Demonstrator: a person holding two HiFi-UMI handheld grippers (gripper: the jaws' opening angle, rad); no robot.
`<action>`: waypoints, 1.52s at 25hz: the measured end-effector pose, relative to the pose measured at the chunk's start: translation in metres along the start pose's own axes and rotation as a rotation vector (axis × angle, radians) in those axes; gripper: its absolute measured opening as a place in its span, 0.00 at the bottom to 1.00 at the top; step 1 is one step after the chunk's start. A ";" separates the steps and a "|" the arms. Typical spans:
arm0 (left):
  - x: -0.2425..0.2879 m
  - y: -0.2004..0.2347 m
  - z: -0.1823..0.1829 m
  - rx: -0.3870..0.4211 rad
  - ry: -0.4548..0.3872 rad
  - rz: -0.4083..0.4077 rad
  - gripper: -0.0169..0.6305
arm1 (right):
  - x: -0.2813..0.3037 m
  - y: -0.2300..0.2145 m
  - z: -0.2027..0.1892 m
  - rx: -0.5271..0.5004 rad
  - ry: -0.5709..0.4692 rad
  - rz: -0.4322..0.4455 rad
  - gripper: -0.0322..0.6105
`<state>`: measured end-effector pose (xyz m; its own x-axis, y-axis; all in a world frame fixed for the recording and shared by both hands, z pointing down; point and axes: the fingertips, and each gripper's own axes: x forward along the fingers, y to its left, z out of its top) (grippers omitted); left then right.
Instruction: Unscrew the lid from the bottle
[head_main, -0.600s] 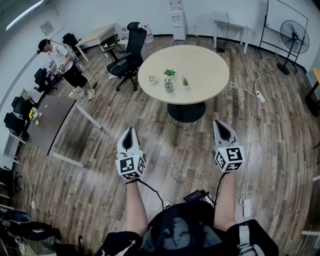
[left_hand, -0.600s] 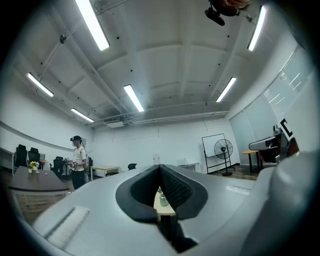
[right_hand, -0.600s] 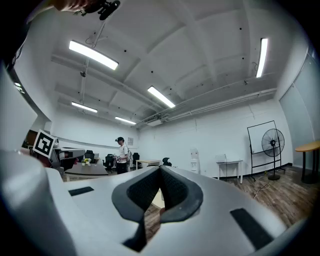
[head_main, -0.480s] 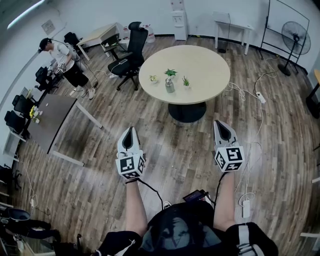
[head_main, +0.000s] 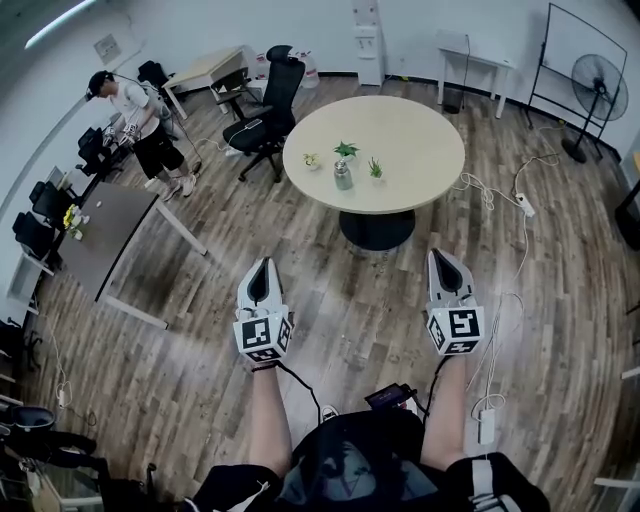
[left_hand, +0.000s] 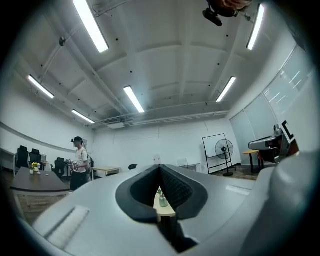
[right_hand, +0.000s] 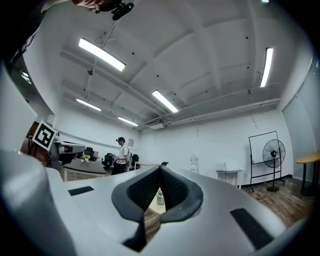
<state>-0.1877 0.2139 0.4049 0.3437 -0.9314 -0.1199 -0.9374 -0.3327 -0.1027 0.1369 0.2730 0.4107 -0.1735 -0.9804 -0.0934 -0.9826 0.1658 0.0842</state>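
A small silvery bottle (head_main: 342, 176) with a lid stands upright near the middle of the round beige table (head_main: 420, 150), well ahead of me. My left gripper (head_main: 261, 271) and right gripper (head_main: 444, 259) hang over the wooden floor, short of the table, both shut with nothing between the jaws. Through the closed jaws the bottle (left_hand: 162, 201) shows small in the left gripper view, and the bottle (right_hand: 160, 197) shows likewise in the right gripper view.
Small potted plants (head_main: 347, 149) stand beside the bottle. A black office chair (head_main: 262, 125) sits left of the table, a person (head_main: 140, 125) stands at far left by a dark desk (head_main: 95, 238). Cables (head_main: 505, 195) and a fan (head_main: 595, 85) lie to the right.
The head view has shifted slightly, so the table and bottle sit a little lower and to the right. Both grippers stay shut in about the same place.
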 end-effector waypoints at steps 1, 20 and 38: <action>0.000 -0.002 0.001 -0.004 -0.006 0.008 0.03 | -0.001 -0.003 0.001 0.011 -0.009 0.005 0.05; 0.130 -0.030 -0.039 0.011 -0.011 -0.041 0.03 | 0.089 -0.087 -0.037 0.086 -0.042 -0.034 0.06; 0.446 0.074 -0.119 -0.080 -0.059 -0.119 0.03 | 0.410 -0.113 -0.075 0.049 0.034 -0.028 0.06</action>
<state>-0.1106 -0.2439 0.4615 0.4531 -0.8752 -0.1693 -0.8905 -0.4532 -0.0405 0.1816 -0.1555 0.4373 -0.1444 -0.9877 -0.0609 -0.9892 0.1425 0.0333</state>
